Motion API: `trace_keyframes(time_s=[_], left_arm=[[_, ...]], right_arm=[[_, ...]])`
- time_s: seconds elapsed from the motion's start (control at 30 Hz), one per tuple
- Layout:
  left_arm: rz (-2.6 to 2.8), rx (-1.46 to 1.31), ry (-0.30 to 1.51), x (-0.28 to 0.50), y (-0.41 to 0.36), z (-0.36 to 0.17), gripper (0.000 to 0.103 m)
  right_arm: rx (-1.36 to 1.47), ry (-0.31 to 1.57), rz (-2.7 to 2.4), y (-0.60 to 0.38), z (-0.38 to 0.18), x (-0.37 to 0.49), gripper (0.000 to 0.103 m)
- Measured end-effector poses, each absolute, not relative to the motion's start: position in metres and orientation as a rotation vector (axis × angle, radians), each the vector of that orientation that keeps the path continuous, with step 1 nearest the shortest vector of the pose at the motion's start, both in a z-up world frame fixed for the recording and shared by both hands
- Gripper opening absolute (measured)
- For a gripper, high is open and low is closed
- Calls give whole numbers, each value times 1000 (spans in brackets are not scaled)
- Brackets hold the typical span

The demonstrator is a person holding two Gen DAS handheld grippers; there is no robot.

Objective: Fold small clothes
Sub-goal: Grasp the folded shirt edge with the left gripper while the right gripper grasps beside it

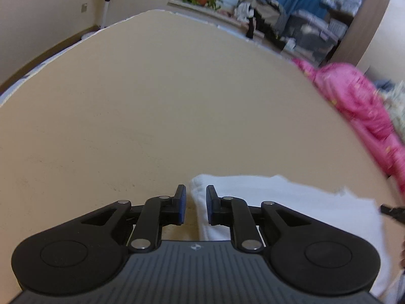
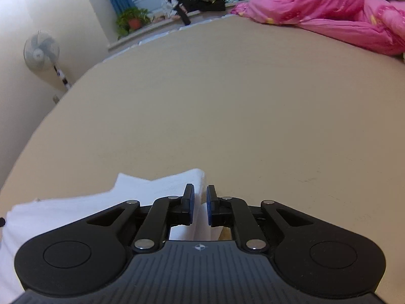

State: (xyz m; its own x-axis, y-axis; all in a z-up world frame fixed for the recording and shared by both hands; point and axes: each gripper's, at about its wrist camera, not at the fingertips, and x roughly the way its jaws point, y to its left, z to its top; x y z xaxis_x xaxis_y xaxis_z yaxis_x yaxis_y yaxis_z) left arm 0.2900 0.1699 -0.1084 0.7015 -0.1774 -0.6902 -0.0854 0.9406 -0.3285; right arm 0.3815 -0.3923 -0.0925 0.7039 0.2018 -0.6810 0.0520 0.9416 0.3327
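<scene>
A white garment [image 1: 291,202], seemingly folded, lies flat on the tan surface [image 1: 152,101].

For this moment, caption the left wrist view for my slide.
Left gripper straddling the white garment edge on the tan bed.

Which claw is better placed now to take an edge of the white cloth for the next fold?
Probably the right claw: the white cloth's rolled edge sits between its slightly open jaws. The left claw is close too, with the cloth edge mostly under its right finger.

Place: you're working in a home bedroom.
Signs: pink quilt [image 2: 329,12] lying ahead-right, fan [image 2: 41,50] standing ahead-left.
</scene>
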Motion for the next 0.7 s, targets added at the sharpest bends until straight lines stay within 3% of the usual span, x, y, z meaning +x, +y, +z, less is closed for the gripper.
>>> trace_keyframes(time_s=[0.13,0.23,0.37,0.7], left_arm=[[-103,-377,850,270,176,-99,18],[-111,-372,925,244,175,-85,25],[-146,-392,970,192,171,-77,45],[-123,-313,1034,133,152,-105,46]], right_arm=[[455,831,130,-415,-88,337,12],[403,905,184,-410,-79,310,14],[303,973,237,-397,-77,267,23],[169,1050,198,-385,-101,233,27]])
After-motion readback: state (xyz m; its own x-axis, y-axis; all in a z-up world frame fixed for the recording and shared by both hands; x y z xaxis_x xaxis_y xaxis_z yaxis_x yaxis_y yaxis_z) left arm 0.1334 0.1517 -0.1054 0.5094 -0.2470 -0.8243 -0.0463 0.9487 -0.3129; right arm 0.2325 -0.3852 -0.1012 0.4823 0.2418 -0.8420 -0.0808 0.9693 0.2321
